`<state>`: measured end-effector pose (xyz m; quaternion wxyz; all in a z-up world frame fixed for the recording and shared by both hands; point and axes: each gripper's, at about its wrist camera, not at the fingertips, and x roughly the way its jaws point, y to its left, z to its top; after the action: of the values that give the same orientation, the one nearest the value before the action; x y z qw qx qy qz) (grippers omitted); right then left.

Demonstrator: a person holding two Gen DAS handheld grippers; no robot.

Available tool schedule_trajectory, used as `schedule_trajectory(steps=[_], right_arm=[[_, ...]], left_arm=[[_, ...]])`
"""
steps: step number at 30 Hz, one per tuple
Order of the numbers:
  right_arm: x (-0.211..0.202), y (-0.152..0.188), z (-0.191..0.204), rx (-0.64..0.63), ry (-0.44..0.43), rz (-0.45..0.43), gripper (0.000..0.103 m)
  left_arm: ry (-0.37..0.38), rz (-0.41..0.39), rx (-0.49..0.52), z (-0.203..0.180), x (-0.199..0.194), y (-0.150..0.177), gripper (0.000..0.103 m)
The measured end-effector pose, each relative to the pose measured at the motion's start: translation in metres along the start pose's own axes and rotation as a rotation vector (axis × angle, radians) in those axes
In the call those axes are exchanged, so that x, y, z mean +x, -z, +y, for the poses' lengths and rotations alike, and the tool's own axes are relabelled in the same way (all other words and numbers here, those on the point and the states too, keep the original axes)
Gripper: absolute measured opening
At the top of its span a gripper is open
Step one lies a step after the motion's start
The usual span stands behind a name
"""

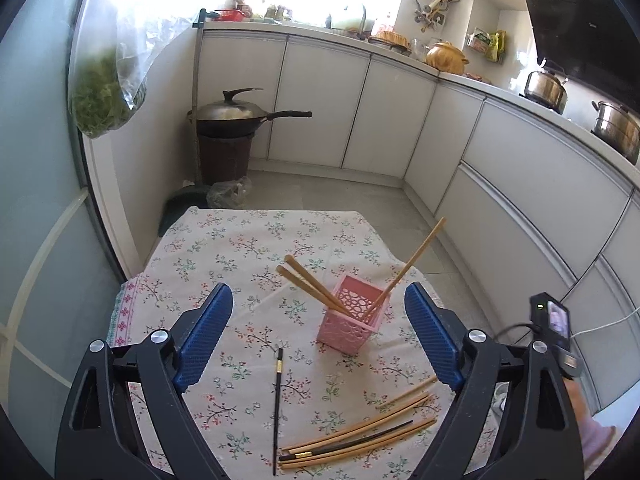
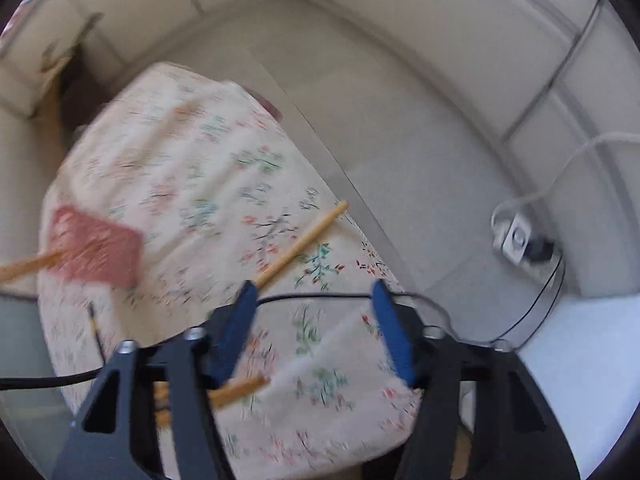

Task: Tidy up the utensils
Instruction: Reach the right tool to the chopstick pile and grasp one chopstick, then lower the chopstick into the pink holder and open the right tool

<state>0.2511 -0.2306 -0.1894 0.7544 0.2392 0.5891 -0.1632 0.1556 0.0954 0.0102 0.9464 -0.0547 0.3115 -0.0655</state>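
With three chopsticks standing in the pink holder (image 1: 349,312) mid-table, both the left gripper (image 1: 318,336) and right gripper (image 2: 314,332) are hovering, jaws spread and empty, so the right should be straddling one loose chopstick (image 1: 360,428) near the table's near edge squarely before pinching.

We find no text, label, brand or number that we can read in either view. In the left wrist view, the yellow and green packets (image 1: 489,45) hanging on the far wall carry printing, but it is too small for us to make out. The small screen (image 1: 558,318) at the right edge shows only a blur. The right wrist view is smeared by motion and gives us nothing legible.
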Motion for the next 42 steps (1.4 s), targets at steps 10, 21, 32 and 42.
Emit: schedule_trajectory(steps=[10,21,32,42], right_arm=[[0.052,-0.041,0.004,0.114,0.053,0.038,0.050],[0.033,-0.014,-0.001,0.115,-0.106,-0.095,0.015],[-0.135,0.068,0.029,-0.130,-0.294,-0.479,0.009],[-0.262,0.084,0.083,-0.306,-0.346,-0.804,0.009]], left_arm=[[-0.017,0.091,-0.048,0.020,0.023,0.004,0.084],[-0.019,0.071,-0.042,0.021,0.013,0.001,0.084],[-0.027,0.032,-0.047,0.025,0.000,-0.002,0.084],[-0.043,0.029,-0.069,0.035,0.001,-0.004,0.084]])
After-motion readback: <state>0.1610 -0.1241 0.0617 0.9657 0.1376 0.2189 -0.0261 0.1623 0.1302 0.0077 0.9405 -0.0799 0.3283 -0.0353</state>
